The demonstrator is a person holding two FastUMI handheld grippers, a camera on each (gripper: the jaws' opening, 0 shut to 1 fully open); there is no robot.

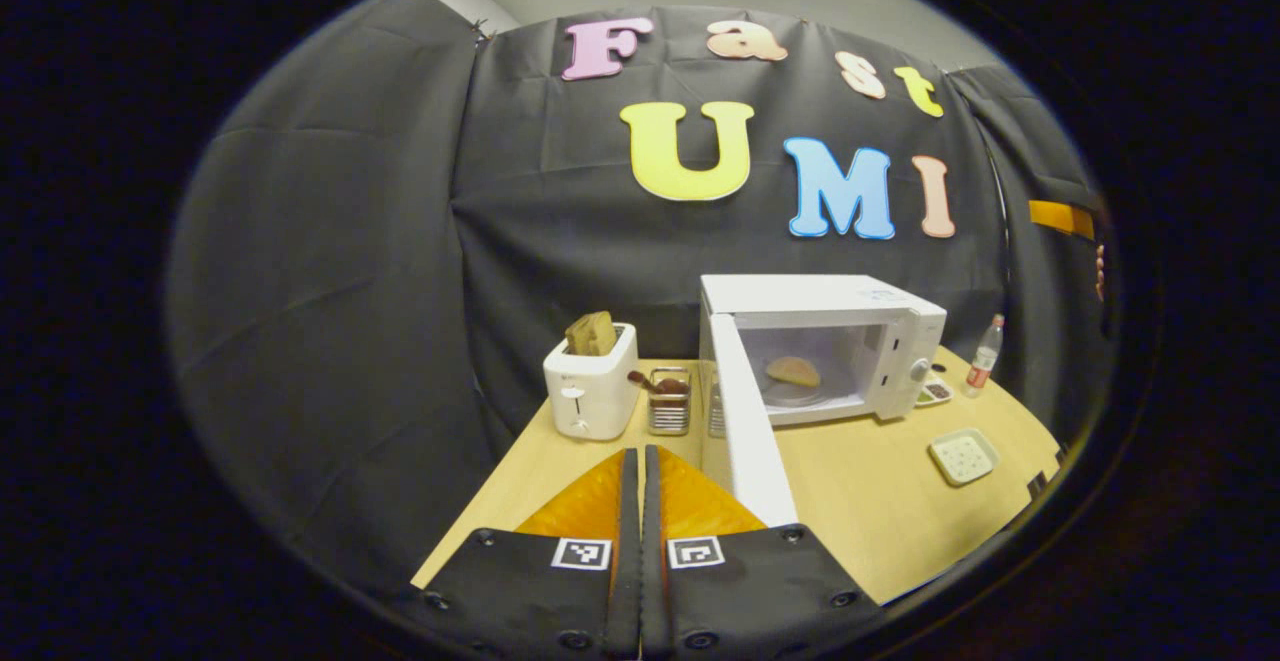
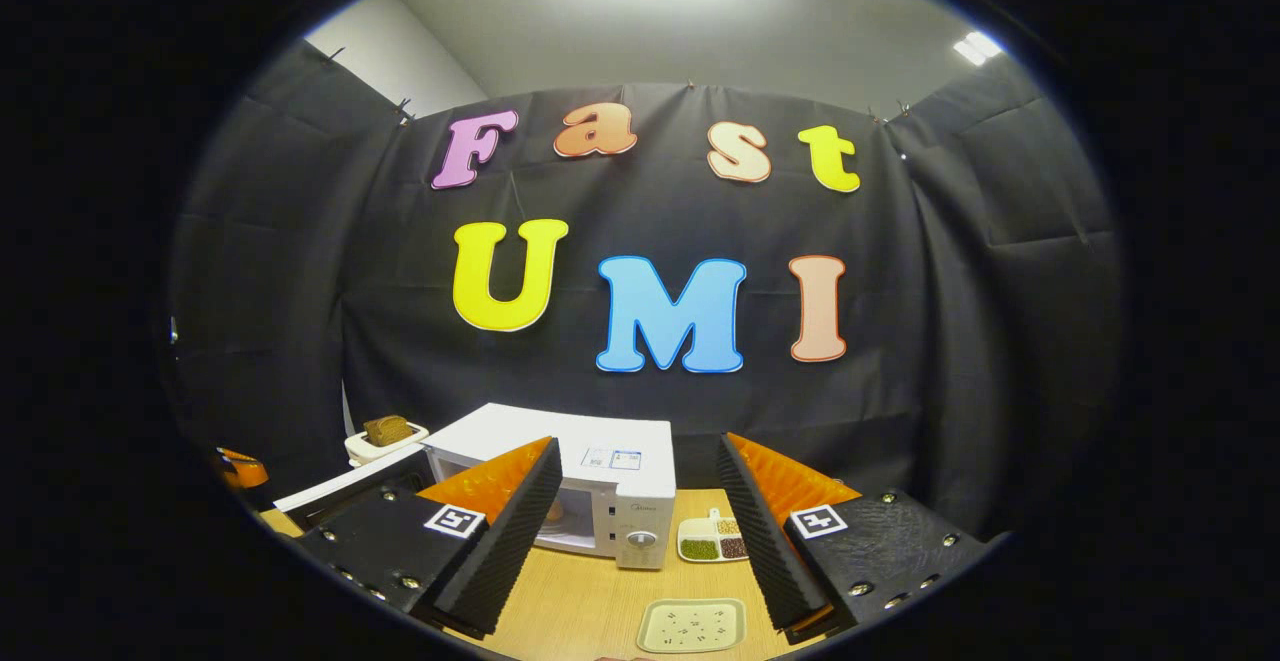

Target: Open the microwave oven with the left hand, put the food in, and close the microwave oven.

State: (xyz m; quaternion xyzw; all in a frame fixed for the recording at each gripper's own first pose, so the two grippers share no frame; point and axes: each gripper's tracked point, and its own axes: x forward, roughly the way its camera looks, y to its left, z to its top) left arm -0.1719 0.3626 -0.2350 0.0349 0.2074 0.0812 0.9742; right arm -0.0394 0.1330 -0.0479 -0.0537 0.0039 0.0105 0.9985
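Note:
The white microwave [image 1: 880, 326] stands at the back of the wooden table with its door [image 1: 745, 421] swung wide open toward me. A tan bun [image 1: 793, 371] lies on the plate inside the cavity. My left gripper [image 1: 633, 461] is shut with nothing between its fingers, and the door's near edge sits just to its right. In the right gripper view, the right gripper [image 2: 637, 451] is held open and empty above the table, in front of the microwave [image 2: 610, 461], whose open door [image 2: 340, 486] points left.
A white toaster [image 1: 590, 381] holding toast and a metal caddy [image 1: 668, 401] stand left of the microwave. A bottle [image 1: 985, 356], a divided tray of grains [image 2: 715, 538] and a small square dish [image 2: 692, 626] lie to its right and front.

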